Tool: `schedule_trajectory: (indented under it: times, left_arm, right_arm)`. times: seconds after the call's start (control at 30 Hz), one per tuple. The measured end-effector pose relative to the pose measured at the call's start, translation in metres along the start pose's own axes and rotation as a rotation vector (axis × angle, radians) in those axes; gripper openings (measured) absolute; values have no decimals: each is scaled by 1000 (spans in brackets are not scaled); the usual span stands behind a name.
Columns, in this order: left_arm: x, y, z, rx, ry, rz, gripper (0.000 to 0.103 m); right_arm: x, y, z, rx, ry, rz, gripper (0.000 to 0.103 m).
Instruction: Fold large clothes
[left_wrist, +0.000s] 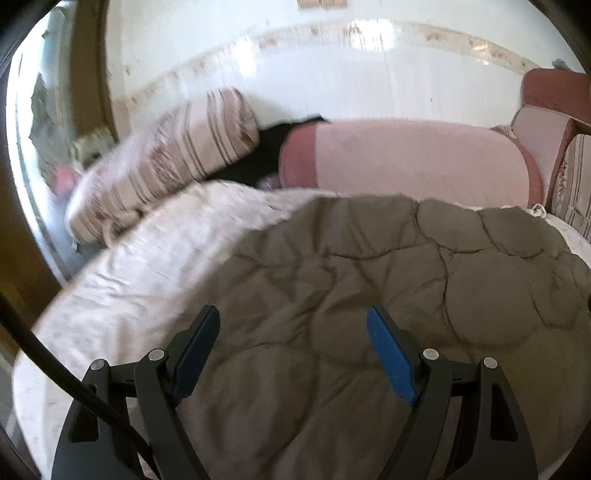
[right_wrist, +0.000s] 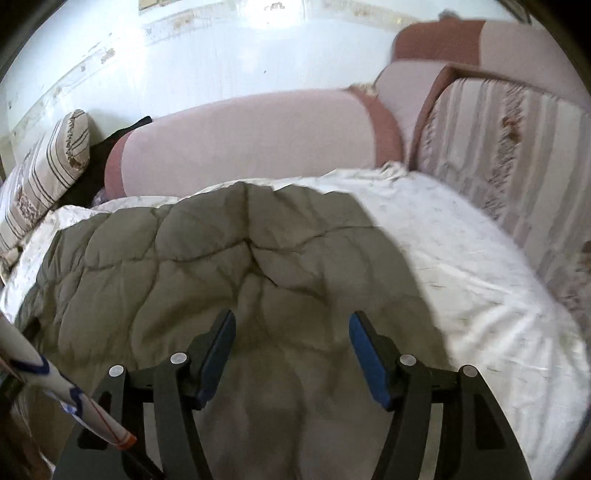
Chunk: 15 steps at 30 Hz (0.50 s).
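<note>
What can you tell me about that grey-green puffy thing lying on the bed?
The quilted garment looks like a padded olive-grey coat or cover, stitched into puffy panels and creased. It lies flat on the white sheet, near the pink bolster. Both grippers hang open above it, holding nothing.

The left of the left wrist view is smeared by motion blur: the striped pillow (left_wrist: 162, 162) and the sheet (left_wrist: 122, 280) lose their detail. The quilt (left_wrist: 369, 295) runs off the bottom edge behind the left gripper (left_wrist: 293, 321). In the right wrist view its near part (right_wrist: 288, 406) blurs pale between the fingers. At lower left a white tube-like thing (right_wrist: 55, 384), cut by the frame edge, cannot be identified.
</note>
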<state>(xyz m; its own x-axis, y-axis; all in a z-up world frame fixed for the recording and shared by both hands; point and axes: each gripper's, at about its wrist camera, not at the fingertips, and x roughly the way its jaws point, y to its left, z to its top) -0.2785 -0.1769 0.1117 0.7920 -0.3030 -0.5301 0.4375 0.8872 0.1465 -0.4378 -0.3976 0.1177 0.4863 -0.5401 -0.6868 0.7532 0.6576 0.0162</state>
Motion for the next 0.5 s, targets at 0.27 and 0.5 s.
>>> schedule_trajectory:
  times: [0.27,0.5]
  left_arm:
    - [5,29,-54,-75,257,-34,82]
    - [-27,28,-68,-24,166,-29,84]
  right_arm:
    - [-21,-17,-58,6,138,-26,70]
    - [-37,-6,-69,-53,47,-45,72]
